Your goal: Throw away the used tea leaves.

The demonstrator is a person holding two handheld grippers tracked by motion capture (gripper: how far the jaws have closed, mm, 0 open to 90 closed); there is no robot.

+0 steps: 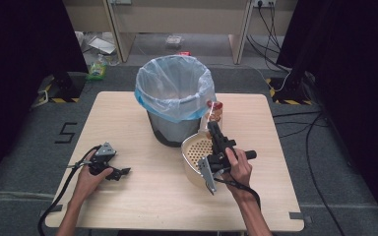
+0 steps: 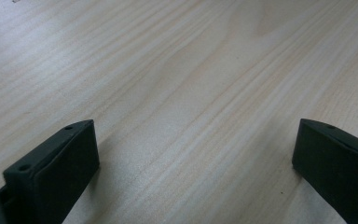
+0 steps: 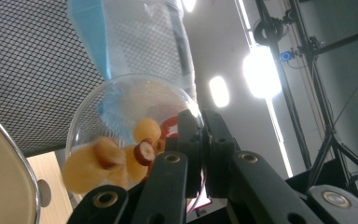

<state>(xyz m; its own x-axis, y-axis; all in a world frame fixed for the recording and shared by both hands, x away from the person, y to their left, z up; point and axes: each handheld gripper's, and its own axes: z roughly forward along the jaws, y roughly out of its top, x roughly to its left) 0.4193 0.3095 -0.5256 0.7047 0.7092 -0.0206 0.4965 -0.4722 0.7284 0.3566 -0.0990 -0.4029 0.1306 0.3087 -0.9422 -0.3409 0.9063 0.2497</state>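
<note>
At the left of the table (image 1: pixel 128 196), the left gripper (image 1: pixel 119 173) rests low on the bare wood, held by the person's left hand (image 1: pixel 89 178); in the left gripper view its two black jaws stand wide apart with nothing between them. Farther right stands the trash bin (image 1: pixel 173 125), a dark mesh can lined with a pale blue plastic bag (image 1: pixel 174 86) whose rim folds over the top. Just beside it, at the front right, sits a cream colander (image 1: pixel 195 156) with a perforated bottom. Above the colander the right gripper (image 1: pixel 212 127) points up and away, its jaws closed on the edge of a clear plastic cup (image 3: pixel 130 140), which hangs in the air close to the bin's right side. The cup looks thin and see-through, tipped on its side, with pale yellow pieces of food and a reddish slice inside, blurred in the right gripper view. The step in hand seems to be carrying the cup to the bin to throw it away. The next move would call for lifting it over the bag's rim and then releasing the grip well inside the opening.
</note>
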